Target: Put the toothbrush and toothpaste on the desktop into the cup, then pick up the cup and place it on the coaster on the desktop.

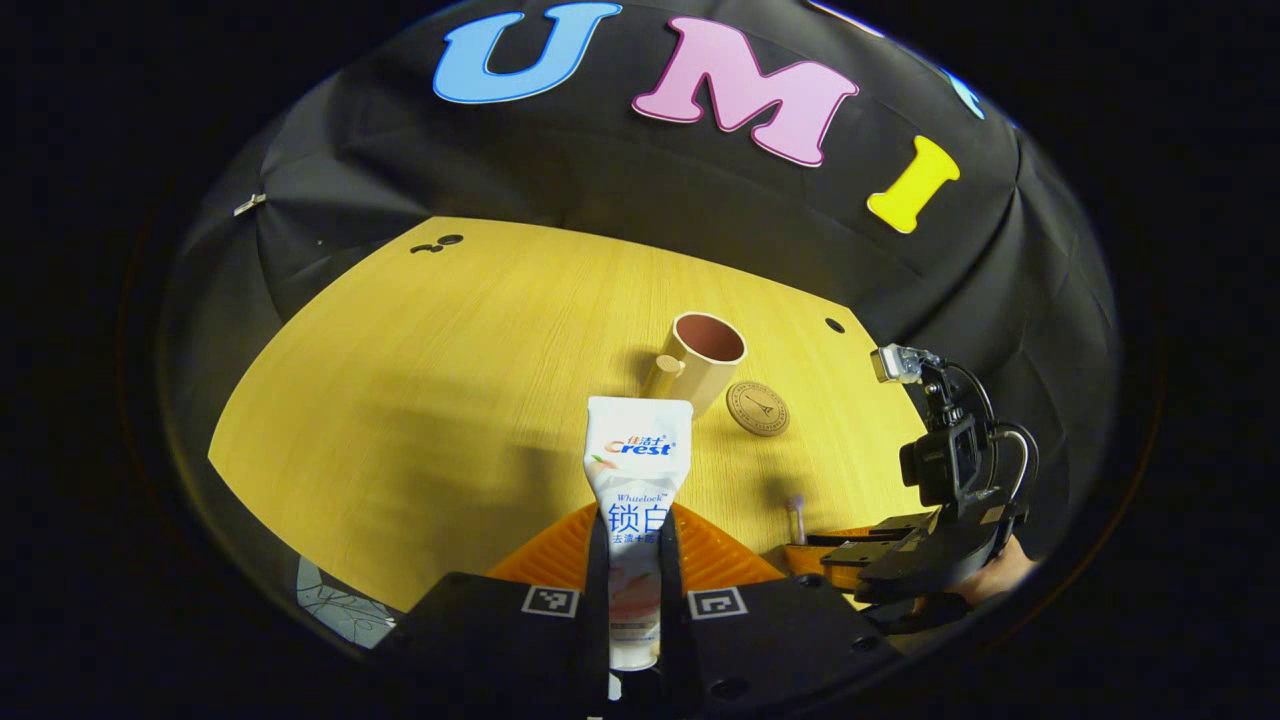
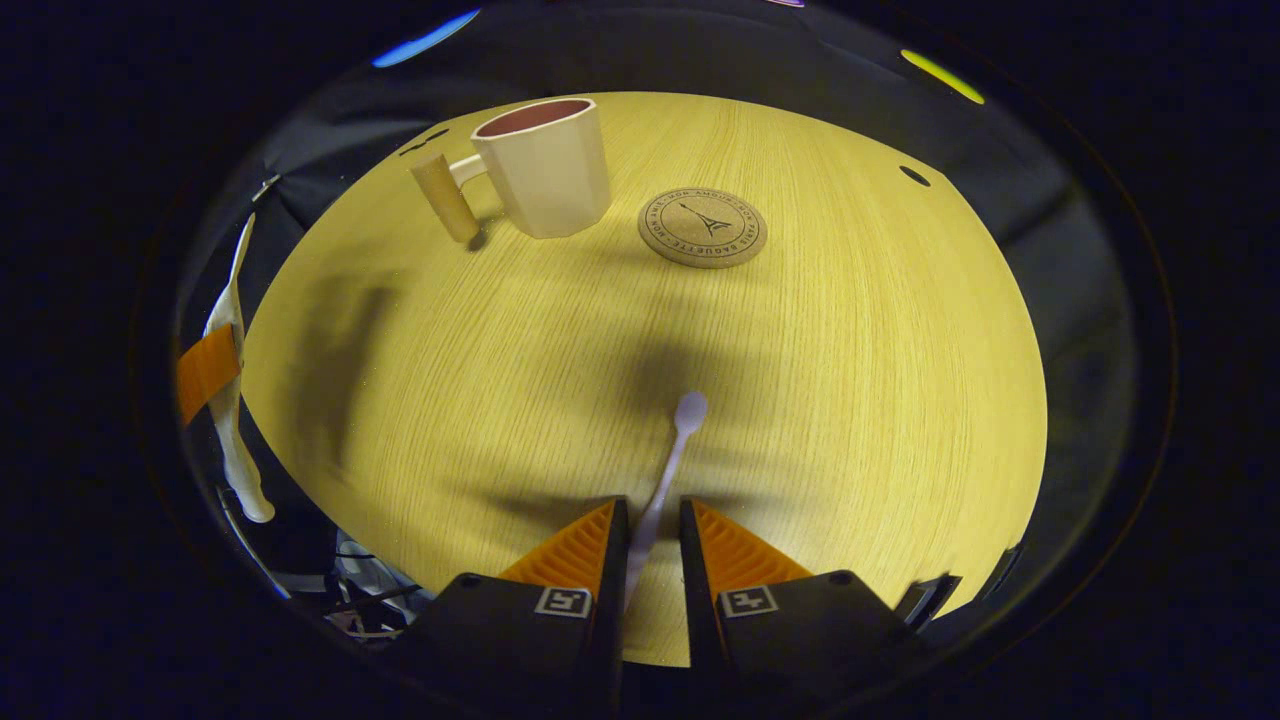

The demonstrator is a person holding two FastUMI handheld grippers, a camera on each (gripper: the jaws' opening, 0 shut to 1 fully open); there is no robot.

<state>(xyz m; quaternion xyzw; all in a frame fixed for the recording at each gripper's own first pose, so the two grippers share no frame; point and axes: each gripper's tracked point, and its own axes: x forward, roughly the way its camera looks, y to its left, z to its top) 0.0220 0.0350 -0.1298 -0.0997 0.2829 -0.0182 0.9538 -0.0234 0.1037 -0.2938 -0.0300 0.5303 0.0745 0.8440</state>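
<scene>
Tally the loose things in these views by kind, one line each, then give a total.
Toothpaste tube: 1, held in the left gripper
Toothbrush: 1, held in the right gripper
Cup: 1, standing on the desktop
Coaster: 1, lying beside the cup
Total: 4

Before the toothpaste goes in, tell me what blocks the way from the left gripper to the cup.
Nothing visible does. The left gripper is shut on the toothpaste, and bare desktop lies between it and the cup, whose mouth is open. The coaster sits beside the cup, off that line.
</scene>
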